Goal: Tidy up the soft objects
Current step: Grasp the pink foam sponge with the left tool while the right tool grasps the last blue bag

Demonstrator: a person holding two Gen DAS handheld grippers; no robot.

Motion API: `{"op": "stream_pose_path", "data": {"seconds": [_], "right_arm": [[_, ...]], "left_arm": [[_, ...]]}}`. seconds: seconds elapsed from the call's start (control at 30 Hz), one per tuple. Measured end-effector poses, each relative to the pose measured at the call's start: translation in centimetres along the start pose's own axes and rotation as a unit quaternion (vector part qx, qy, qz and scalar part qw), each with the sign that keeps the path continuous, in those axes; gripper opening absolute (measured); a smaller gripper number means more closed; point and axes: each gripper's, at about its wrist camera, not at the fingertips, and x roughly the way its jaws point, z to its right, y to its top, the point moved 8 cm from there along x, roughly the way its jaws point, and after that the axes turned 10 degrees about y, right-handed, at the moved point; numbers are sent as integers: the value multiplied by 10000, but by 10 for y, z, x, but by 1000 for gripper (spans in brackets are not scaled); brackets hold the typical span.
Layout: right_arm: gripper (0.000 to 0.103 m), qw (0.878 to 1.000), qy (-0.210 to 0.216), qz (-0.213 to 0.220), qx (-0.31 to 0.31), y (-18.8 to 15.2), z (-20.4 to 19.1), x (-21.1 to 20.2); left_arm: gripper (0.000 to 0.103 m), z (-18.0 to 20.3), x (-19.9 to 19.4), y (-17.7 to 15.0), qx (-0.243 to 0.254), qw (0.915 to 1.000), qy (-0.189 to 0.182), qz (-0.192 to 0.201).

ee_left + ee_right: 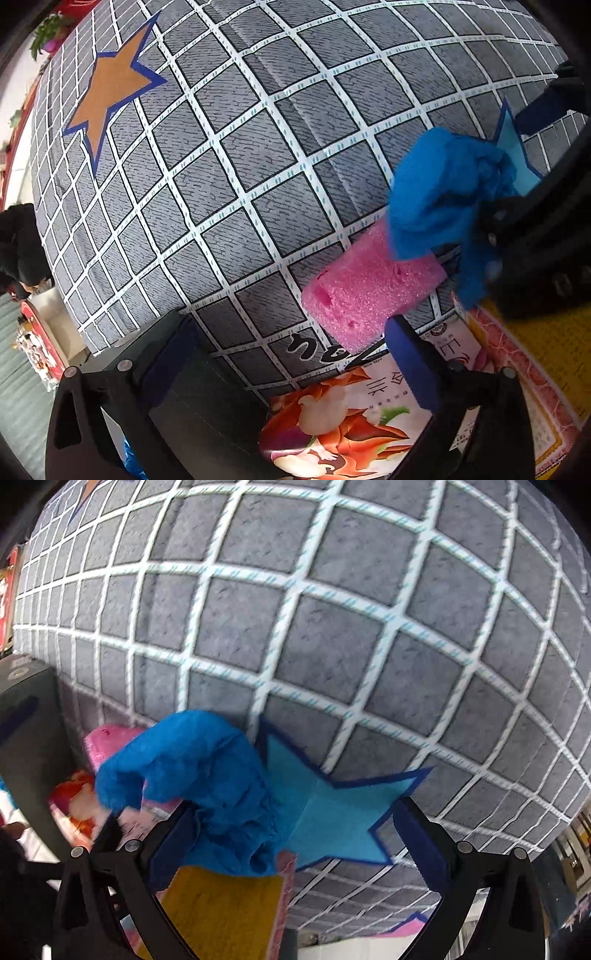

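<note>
A crumpled blue cloth (439, 199) lies over the end of a pink foam block (365, 291) on the grey checked cover (229, 177). My left gripper (291, 369) is open and empty, its right finger just below the pink block. In the right wrist view the blue cloth (192, 771) sits between the fingers of my right gripper (295, 845), which is wide open; the cloth touches the left finger (173, 845). The pink block (107, 746) peeks out behind the cloth. A yellow cloth (225, 915) lies under the right gripper.
An orange star patch (110, 88) and a light blue star patch (332, 819) are on the cover. A printed flowery package (351, 417) lies at the cover's near edge. A dark box (26, 731) stands at left.
</note>
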Motion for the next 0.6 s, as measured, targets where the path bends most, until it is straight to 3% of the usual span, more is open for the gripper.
{"op": "stream_pose_path", "data": {"seconds": [0.17, 0.37, 0.5, 0.6], "right_arm": [[103, 9972, -602, 407, 152, 0, 39, -7], [103, 9897, -608, 788, 1025, 1, 104, -20], [103, 9827, 116, 1330, 1282, -5, 115, -35], [103, 9771, 521, 1587, 1316, -11, 112, -43]], "left_arm": [[103, -5, 2, 0, -124, 9998, -115, 45], [103, -47, -5, 0, -454, 9988, -55, 156], [103, -58, -18, -1, -1224, 9877, -971, -33], [103, -55, -11, -10, -1616, 9795, -1184, -208]]}}
